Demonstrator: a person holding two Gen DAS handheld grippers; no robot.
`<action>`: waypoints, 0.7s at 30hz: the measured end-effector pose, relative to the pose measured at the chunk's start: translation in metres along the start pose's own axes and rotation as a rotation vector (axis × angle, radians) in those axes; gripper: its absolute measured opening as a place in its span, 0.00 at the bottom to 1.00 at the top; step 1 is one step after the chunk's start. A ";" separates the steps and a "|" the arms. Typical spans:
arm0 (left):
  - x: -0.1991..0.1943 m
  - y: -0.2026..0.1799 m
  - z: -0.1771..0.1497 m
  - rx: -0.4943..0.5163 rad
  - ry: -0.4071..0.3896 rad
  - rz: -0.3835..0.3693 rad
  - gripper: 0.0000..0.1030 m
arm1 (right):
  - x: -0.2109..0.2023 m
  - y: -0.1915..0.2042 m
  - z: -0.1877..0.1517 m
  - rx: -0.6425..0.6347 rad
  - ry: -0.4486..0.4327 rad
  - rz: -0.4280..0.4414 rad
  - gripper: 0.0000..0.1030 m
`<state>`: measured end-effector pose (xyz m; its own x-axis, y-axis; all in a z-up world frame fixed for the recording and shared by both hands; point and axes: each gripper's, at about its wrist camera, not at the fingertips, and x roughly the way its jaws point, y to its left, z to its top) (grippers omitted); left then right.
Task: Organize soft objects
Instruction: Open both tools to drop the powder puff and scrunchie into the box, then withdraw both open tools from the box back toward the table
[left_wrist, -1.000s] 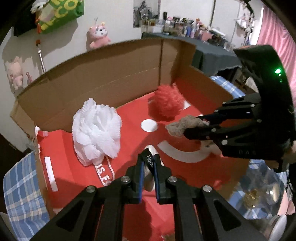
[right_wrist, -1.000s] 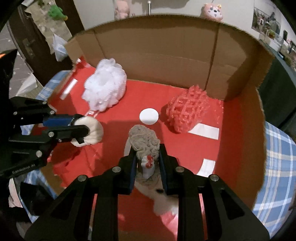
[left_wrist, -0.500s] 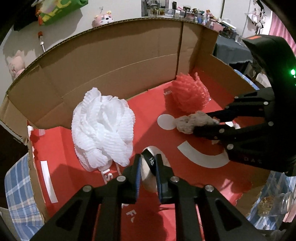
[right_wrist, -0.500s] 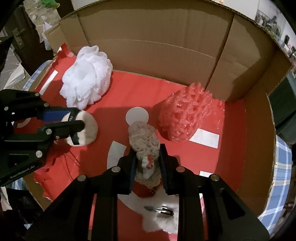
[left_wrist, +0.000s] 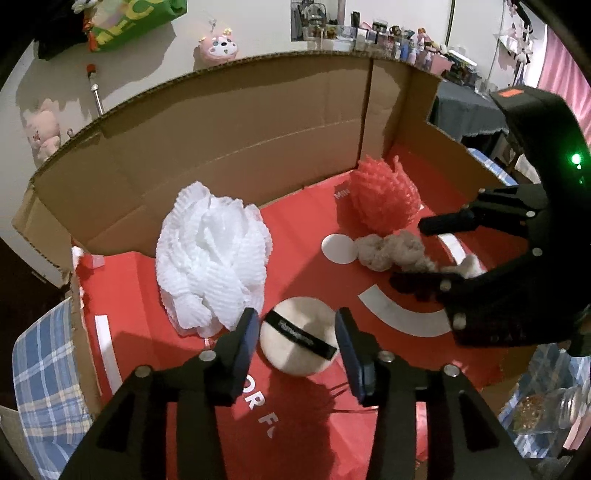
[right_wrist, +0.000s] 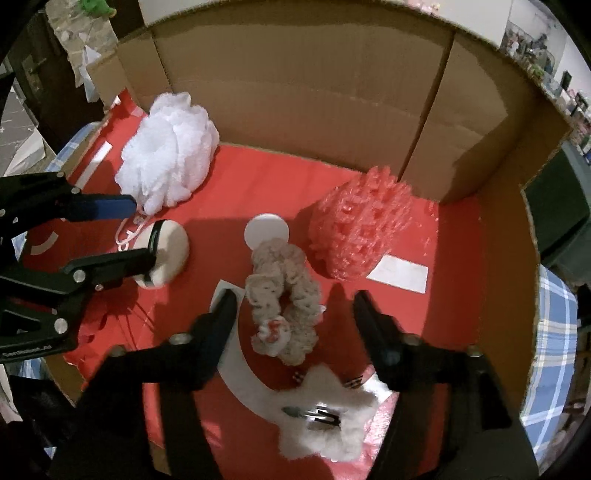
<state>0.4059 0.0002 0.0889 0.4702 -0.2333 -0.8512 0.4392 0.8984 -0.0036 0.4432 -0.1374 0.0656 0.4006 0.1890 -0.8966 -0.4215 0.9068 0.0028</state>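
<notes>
Left wrist view: left gripper (left_wrist: 295, 334) now released, round cream powder puff (left_wrist: 297, 341) dropped on red box floor (left_wrist: 303, 206); right gripper (right_wrist: 291, 306) released too, beige knitted scrunchie (right_wrist: 284, 291) lying mid-floor, near red mesh sponge (right_wrist: 360, 230).

Bedroom — plush toys (left_wrist: 218, 50), cluttered dresser (left_wrist: 469, 107).

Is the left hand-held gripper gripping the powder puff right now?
No. The left hand-held gripper is open, its fingers clear of the powder puff lying between them.
</notes>
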 end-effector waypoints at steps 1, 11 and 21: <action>-0.003 0.000 0.000 -0.003 -0.005 -0.001 0.45 | -0.002 0.000 -0.001 0.003 0.001 -0.001 0.63; -0.057 -0.006 -0.016 -0.066 -0.128 -0.003 0.69 | -0.069 0.004 -0.018 0.044 -0.097 -0.008 0.63; -0.152 -0.048 -0.053 -0.073 -0.336 0.021 0.88 | -0.189 0.031 -0.067 0.052 -0.324 -0.048 0.74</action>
<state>0.2732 0.0120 0.1903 0.7097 -0.3134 -0.6309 0.3767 0.9256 -0.0360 0.3002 -0.1702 0.2058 0.6603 0.2479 -0.7089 -0.3570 0.9341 -0.0059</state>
